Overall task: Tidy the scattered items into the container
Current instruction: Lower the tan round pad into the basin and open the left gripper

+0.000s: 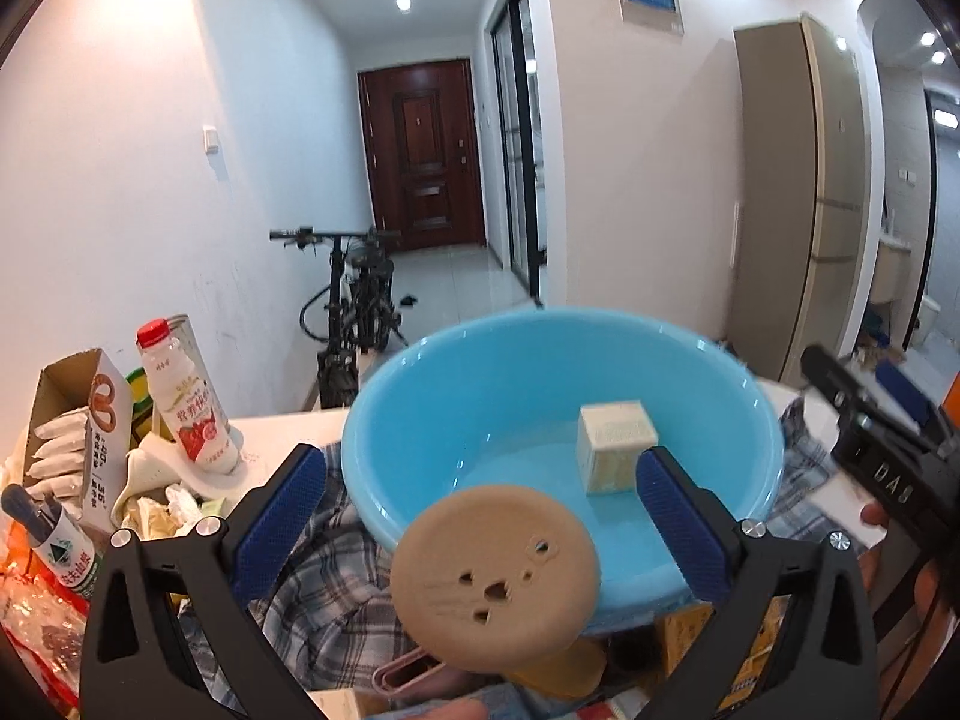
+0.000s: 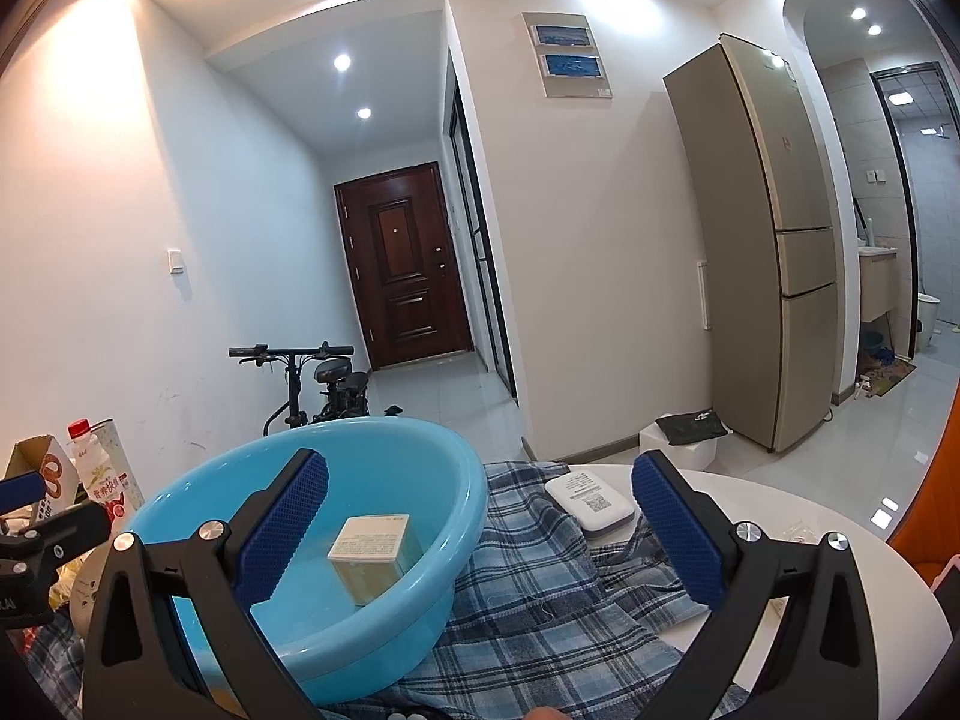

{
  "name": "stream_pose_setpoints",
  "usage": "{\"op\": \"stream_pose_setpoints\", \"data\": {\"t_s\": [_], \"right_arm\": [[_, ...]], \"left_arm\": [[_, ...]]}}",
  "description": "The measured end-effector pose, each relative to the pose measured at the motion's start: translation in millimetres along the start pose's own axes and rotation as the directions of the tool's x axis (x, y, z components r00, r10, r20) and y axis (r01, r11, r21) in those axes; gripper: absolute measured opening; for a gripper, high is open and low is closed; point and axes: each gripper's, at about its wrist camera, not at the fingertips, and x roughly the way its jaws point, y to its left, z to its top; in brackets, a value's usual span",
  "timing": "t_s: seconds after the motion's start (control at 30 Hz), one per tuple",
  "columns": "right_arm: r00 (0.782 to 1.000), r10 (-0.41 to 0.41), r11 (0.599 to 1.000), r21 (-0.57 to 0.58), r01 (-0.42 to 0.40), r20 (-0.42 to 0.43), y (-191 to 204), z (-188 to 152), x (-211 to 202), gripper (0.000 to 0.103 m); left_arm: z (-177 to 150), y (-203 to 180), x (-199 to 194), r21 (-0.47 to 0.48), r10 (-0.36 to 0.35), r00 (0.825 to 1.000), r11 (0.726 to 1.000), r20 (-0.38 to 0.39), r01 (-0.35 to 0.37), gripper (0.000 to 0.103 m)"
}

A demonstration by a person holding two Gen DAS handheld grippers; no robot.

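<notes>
Tan disc [image 1: 495, 579] blocks the blue basin's [image 1: 420, 372] otherwise open mouth.

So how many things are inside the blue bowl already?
1. A pale square box sits on the floor of the blue bowl, a bit right of its middle. The tan round disc is in front of the near rim, not visibly inside. The tongs hide part of the bowl.
</notes>
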Motion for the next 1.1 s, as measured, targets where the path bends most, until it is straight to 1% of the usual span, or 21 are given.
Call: {"op": "stream_pose_setpoints", "data": {"t_s": [0.03,0.1,0.23,0.27,0.4,0.53,0.63,0.7,0.83,0.97,1.03,1.07,1.1], "right_arm": [[1.000,0.001,1.000,-0.002,-0.001,-0.001,0.3,0.1,0.3,0.103],[1.000,0.000,1.000,-0.004,0.000,0.000,1.7,-0.4,0.4,0.103],[1.000,0.006,1.000,0.011,-0.006,0.010,-1.4,0.1,-2.1,0.103],[1.000,0.009,1.000,0.015,-0.009,0.011,-1.3,-0.4,-2.7,0.103],[1.000,0.019,1.000,0.008,-0.020,0.009,2.3,-2.6,-3.5,0.103],[1.000,0.028,1.000,-0.003,-0.028,0.000,6.4,-6.1,-3.8,0.103],[1.000,0.030,0.999,-0.024,-0.030,-0.002,11.0,-8.8,-4.6,0.103],[1.000,0.025,0.999,-0.037,-0.025,0.006,12.3,-8.0,-5.6,0.103],[0.999,0.031,0.999,-0.029,-0.030,0.017,8.3,-4.3,-7.9,0.103],[0.999,0.036,0.999,-0.016,-0.036,0.011,5.1,-3.9,-7.8,0.103],[0.999,0.036,0.999,-0.016,-0.036,0.011,5.1,-3.4,-8.1,0.103],[0.999,0.037,0.999,-0.016,-0.037,0.010,5.0,-3.5,-8.1,0.103],[0.999,0.038,0.999,-0.017,-0.038,0.008,4.7,-3.6,-8.2,0.103]], "left_arm": [[-0.9,1.4,-0.9,0.001,0.009,1.000,1.000,-0.007,-0.009,0.103],[-3.0,8.4,-9.9,0.002,0.022,1.000,1.000,0.007,-0.022,0.103],[-13.8,34.1,-30.6,-0.008,0.046,0.998,0.999,0.033,-0.046,0.103],[-18.7,40.9,-33.5,-0.016,0.039,0.999,0.999,0.027,-0.039,0.103],[-47.6,57.7,-37.8,-0.051,-0.018,0.999,0.999,-0.045,0.016,0.103],[-59.4,46.3,-28.1,-0.055,-0.073,0.994,0.996,-0.080,0.069,0.103],[-59.7,26.3,-15.2,-0.015,-0.092,0.987,0.996,-0.132,0.091,0.103],[-59.3,16.8,-14.8,0.008,-0.092,0.989,0.996,-0.116,0.093,0.103],[-47.9,10.7,-13.4,0.043,-0.040,0.996,0.998,-0.081,0.044,0.103],[-29.0,14.0,-13.1,0.016,-0.047,0.998,0.999,-0.040,0.048,0.103],[-19.7,14.1,-9.4,0.007,-0.036,0.999,0.999,-0.009,0.036,0.103],[-16.1,13.9,-5.0,0.004,-0.031,1.000,1.000,-0.003,0.031,0.103],[-12.9,13.3,0.6,0.003,-0.026,0.999,1.000,-0.024,0.026,0.103]]}}
